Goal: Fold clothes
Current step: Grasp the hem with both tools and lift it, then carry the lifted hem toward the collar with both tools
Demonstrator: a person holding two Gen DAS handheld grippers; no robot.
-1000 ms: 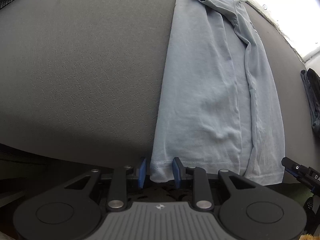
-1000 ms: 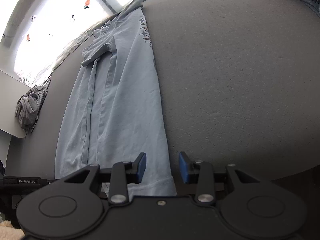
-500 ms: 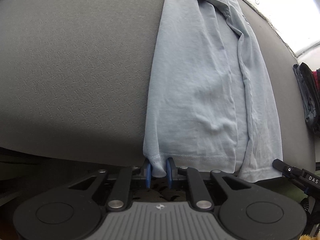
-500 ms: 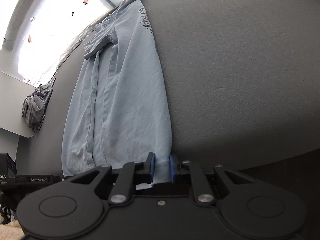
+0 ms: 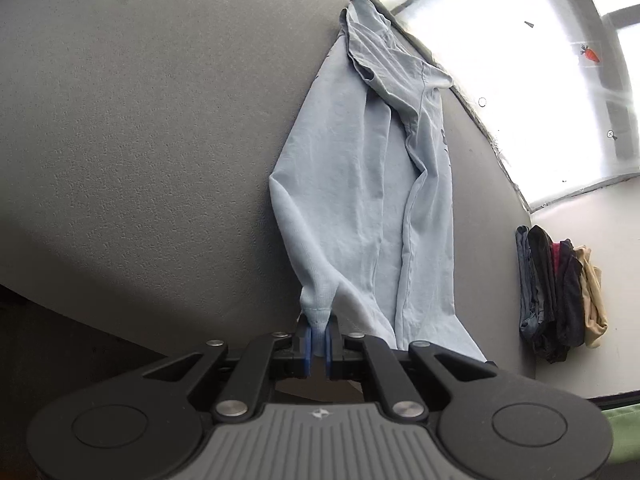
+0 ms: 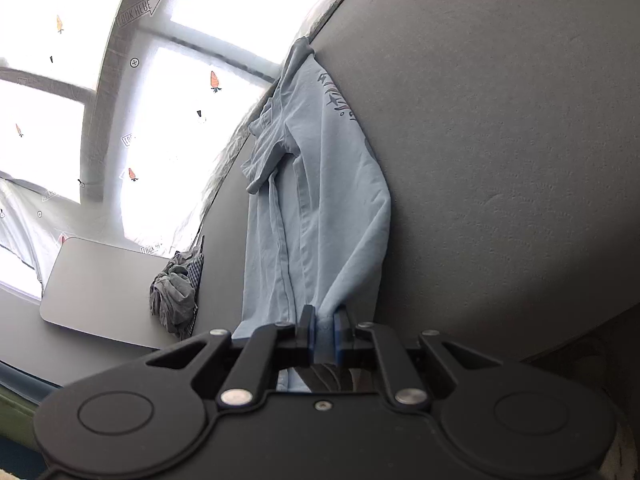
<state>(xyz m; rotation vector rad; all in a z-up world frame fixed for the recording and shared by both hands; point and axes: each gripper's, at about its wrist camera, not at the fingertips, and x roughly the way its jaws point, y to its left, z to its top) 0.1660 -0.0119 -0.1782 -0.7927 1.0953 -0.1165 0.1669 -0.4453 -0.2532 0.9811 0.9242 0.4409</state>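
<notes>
My left gripper (image 5: 318,338) tips down and pinches the long light blue cotton shirt (image 5: 372,200) at its near hem. My right gripper (image 6: 323,336) pinches the other corner, on the grey felt table (image 5: 140,120).

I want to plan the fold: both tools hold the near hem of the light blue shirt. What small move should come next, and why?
Probably lift both corners and carry the hem toward the collar. The left tool and right tool are shut on the shirt, which lies long and narrow on the grey table.
</notes>
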